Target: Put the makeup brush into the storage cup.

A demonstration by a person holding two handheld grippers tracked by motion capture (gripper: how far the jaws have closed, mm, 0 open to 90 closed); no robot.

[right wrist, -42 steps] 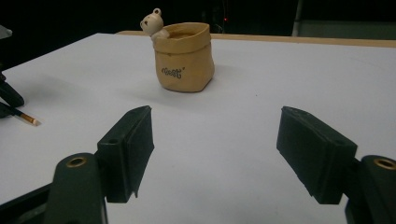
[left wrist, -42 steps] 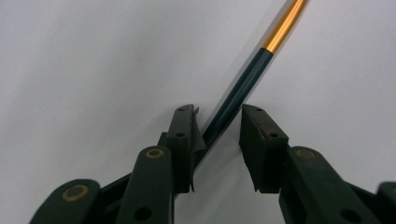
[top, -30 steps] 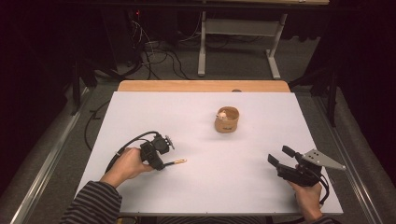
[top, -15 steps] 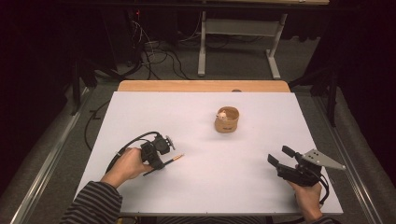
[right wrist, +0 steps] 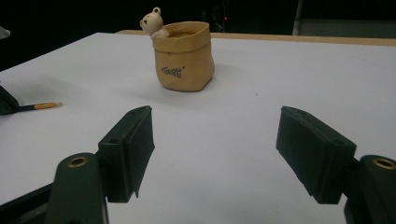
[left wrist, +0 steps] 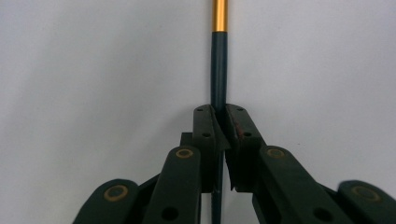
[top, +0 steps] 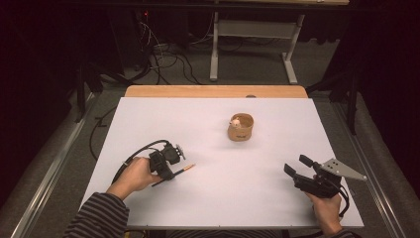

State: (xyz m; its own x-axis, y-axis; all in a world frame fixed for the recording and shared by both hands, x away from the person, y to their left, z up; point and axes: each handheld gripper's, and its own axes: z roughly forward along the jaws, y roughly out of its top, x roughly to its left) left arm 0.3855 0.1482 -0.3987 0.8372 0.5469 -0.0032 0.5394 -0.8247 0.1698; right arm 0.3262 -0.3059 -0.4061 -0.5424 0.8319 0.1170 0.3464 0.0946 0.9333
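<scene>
- Left gripper (top: 171,171) clamps the dark pen (left wrist: 219,70), jaws having just closed; its gold tip pokes out ahead, low over the white table (top: 223,198)
- Right gripper (right wrist: 215,154) gapes wide, holding nothing

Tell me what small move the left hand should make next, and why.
Probably lift the pen off the table: the left tongs are shut on its dark shaft. The holder stands farther off, and the right tongs rest open with nothing between them.

Ahead of you, a tan pouch-shaped pot (top: 240,130) with a little bear figure (right wrist: 152,22) at its rim stands upright on the white tabletop (top: 218,119). Beyond it you see a wooden strip (top: 213,91) along the far edge and cables (top: 163,54) on the floor.
</scene>
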